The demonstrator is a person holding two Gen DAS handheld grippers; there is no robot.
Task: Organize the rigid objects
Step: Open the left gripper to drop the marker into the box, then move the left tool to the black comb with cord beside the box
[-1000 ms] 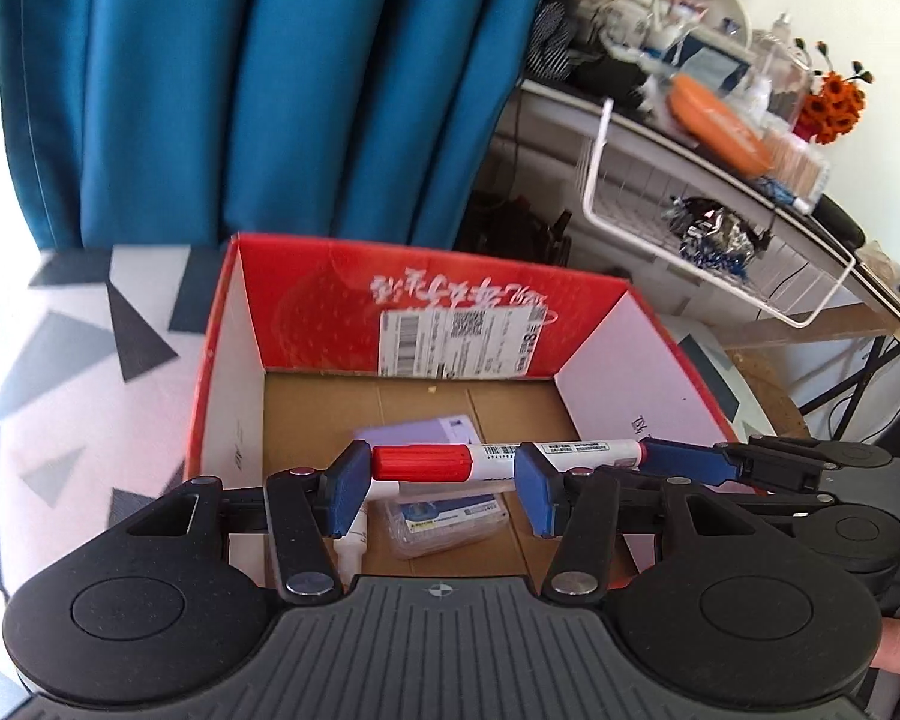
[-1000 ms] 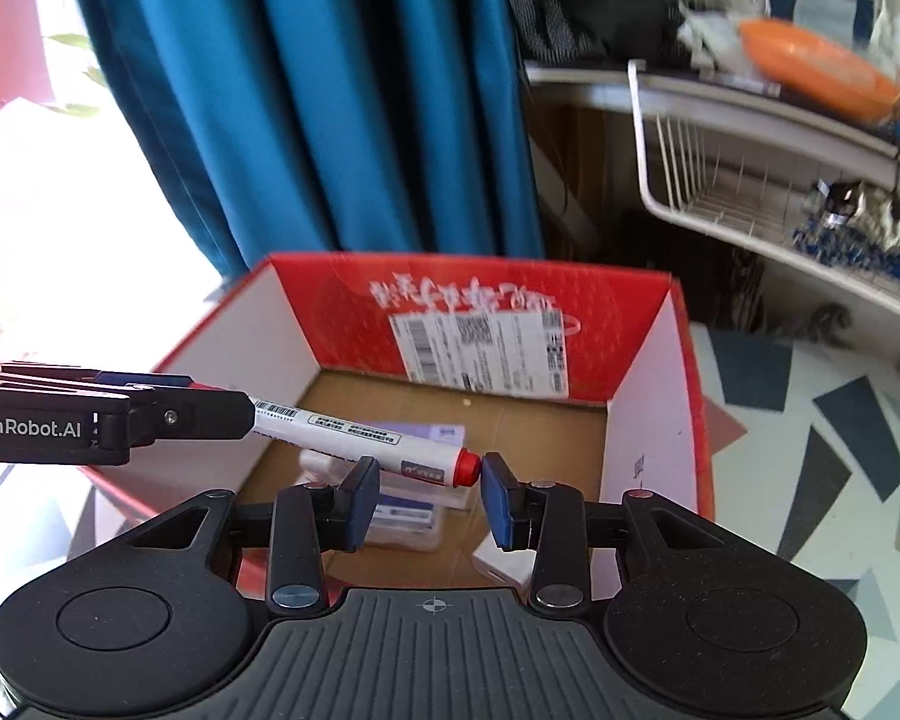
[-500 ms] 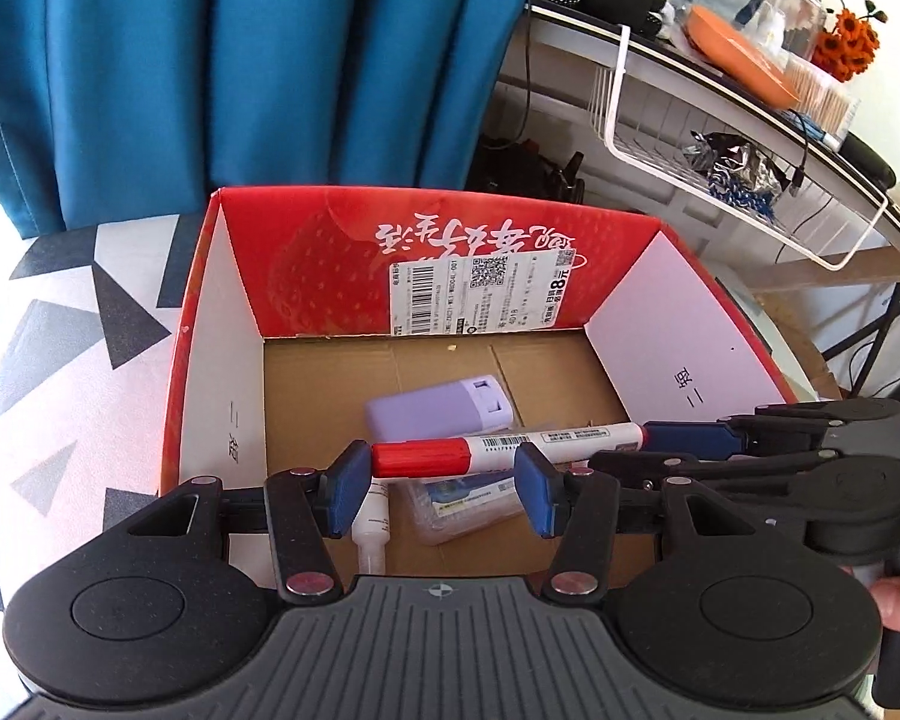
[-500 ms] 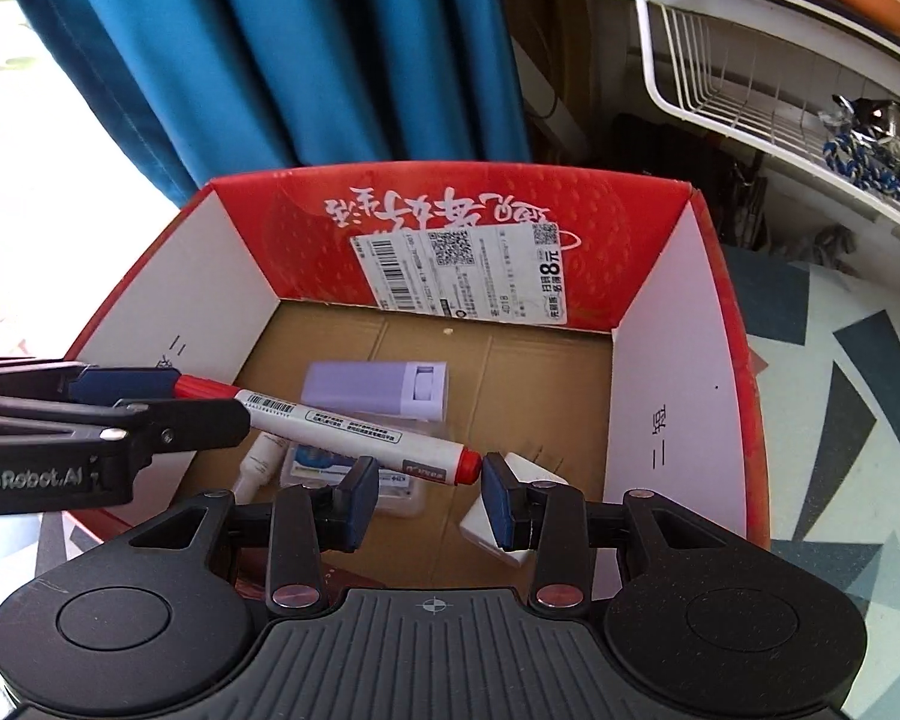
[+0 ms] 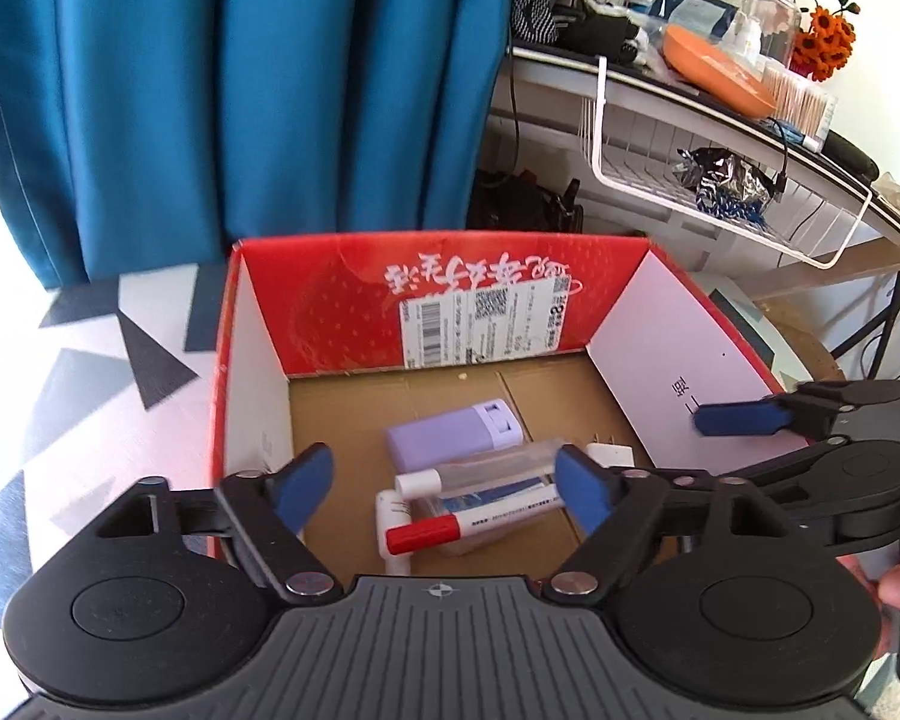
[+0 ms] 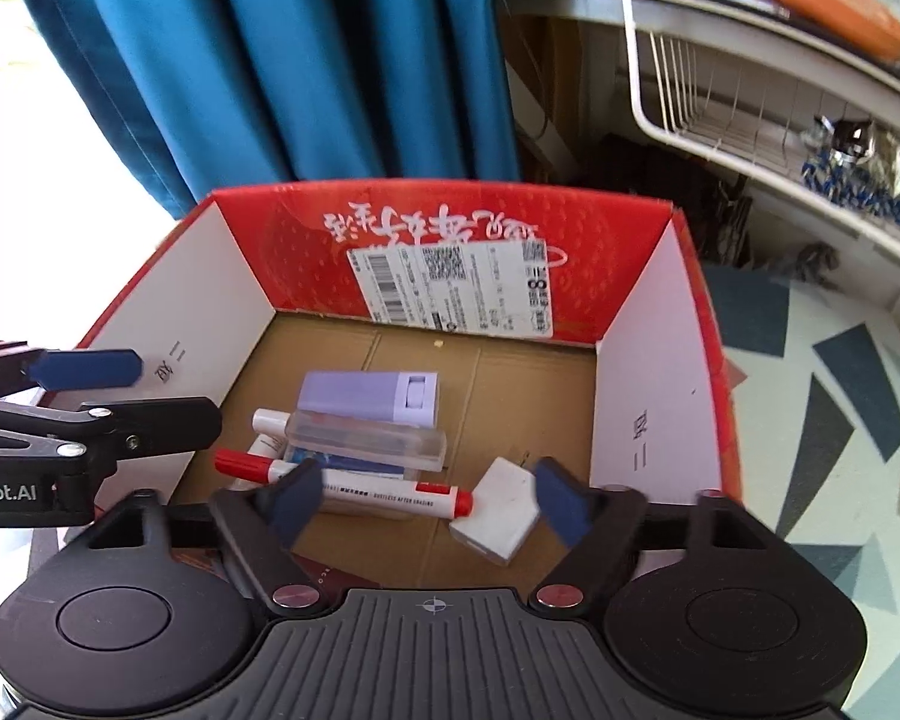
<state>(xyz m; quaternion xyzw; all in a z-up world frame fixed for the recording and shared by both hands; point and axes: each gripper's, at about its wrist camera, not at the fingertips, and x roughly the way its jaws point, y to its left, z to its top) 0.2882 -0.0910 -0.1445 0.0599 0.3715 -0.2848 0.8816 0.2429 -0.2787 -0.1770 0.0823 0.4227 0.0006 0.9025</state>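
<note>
A red-capped white marker (image 5: 450,525) (image 6: 354,483) lies inside the red cardboard box (image 5: 330,312) (image 6: 648,396), on top of a clear plastic case (image 6: 366,441). A lilac box (image 5: 453,435) (image 6: 372,396), a white tube (image 5: 393,534) and a white charger plug (image 6: 501,510) also lie on the box floor. My left gripper (image 5: 444,486) is open and empty above the near side of the box. My right gripper (image 6: 429,501) is open and empty, also over the box; it shows from the side in the left wrist view (image 5: 744,420).
The box stands on a table with a triangle-patterned cloth (image 5: 120,360) (image 6: 840,390). Blue curtains (image 5: 210,90) hang behind. A cluttered shelf with a white wire basket (image 5: 720,192) and an orange dish (image 5: 714,69) is at the right.
Both grippers were holding the marker by its ends over the box. Both have opened and the marker has dropped onto the items in the box.
</note>
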